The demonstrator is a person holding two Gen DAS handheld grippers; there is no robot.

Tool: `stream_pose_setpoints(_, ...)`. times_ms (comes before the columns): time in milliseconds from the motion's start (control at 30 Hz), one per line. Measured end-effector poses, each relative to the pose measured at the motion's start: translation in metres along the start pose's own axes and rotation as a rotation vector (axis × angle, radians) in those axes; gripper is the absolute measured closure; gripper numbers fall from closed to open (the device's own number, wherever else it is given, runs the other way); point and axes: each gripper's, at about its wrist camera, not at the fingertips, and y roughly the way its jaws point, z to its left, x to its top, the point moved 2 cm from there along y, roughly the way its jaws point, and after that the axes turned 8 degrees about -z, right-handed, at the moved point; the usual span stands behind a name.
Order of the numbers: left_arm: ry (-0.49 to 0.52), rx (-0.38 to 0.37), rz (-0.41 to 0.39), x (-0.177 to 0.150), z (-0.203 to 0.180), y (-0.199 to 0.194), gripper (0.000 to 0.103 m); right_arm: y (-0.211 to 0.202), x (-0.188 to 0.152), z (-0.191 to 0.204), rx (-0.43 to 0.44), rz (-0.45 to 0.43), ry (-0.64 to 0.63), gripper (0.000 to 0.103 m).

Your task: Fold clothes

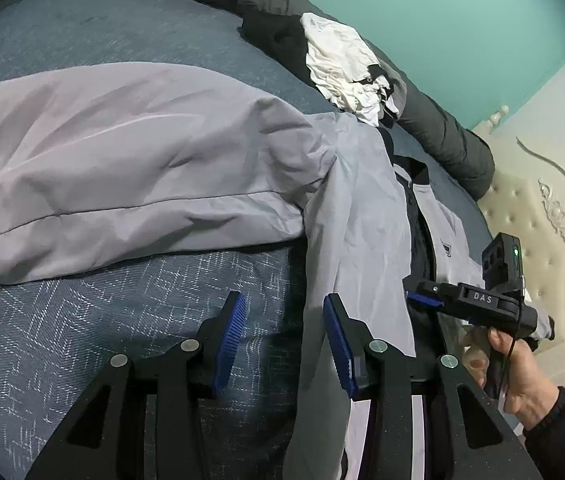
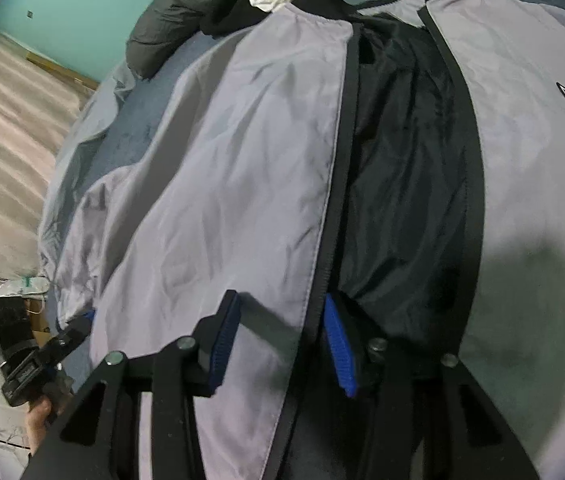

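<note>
A light grey jacket [image 1: 134, 168] with black zipper trim and black lining [image 2: 402, 168] lies open on a blue patterned bed [image 1: 82, 340]. One sleeve stretches left in the left wrist view. My left gripper [image 1: 284, 340] is open, its right pad at the jacket's side edge, its left pad over bare bedding. My right gripper [image 2: 282, 344] is open and straddles the left front panel [image 2: 242, 160] at the zipper edge near the hem. The right gripper also shows in the left wrist view [image 1: 426, 298], the left gripper in the right wrist view [image 2: 86, 316].
A dark grey padded coat [image 1: 434, 120] and a crumpled white garment [image 1: 346, 68] lie along the bed's far edge. A cream tufted headboard [image 1: 538, 240] stands at the right. A teal wall [image 1: 442, 8] is behind. Floor and boxes show left of the bed [image 2: 10, 140].
</note>
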Motion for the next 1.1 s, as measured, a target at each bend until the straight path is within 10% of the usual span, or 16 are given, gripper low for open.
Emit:
stream_pose_setpoints(233, -0.015, -0.007, -0.021, 0.008, 0.001, 0.001, 0.059, -0.021, -0.010, -0.001, 0.053, -0.036, -0.001, 0.099)
stream_pose_setpoints(633, -0.023, -0.024, -0.014, 0.011, -0.005, 0.014, 0.059, -0.026, -0.002, 0.000, 0.122, -0.057, 0.018, 0.101)
stream_pose_setpoints(767, -0.022, -0.017, -0.016, 0.011, -0.003, 0.012, 0.059, -0.021, 0.004, -0.008, 0.009, -0.101, 0.033, 0.053)
stream_pose_setpoints(967, -0.012, -0.018, -0.010, 0.010, -0.002, 0.013, 0.059, -0.009, 0.011, -0.014, 0.034, -0.103, 0.047, 0.050)
stream_pose_setpoints(1100, -0.029, -0.013, -0.017, 0.012, 0.003, 0.011, 0.058, -0.008, 0.011, -0.004, 0.019, -0.103, 0.002, 0.084)
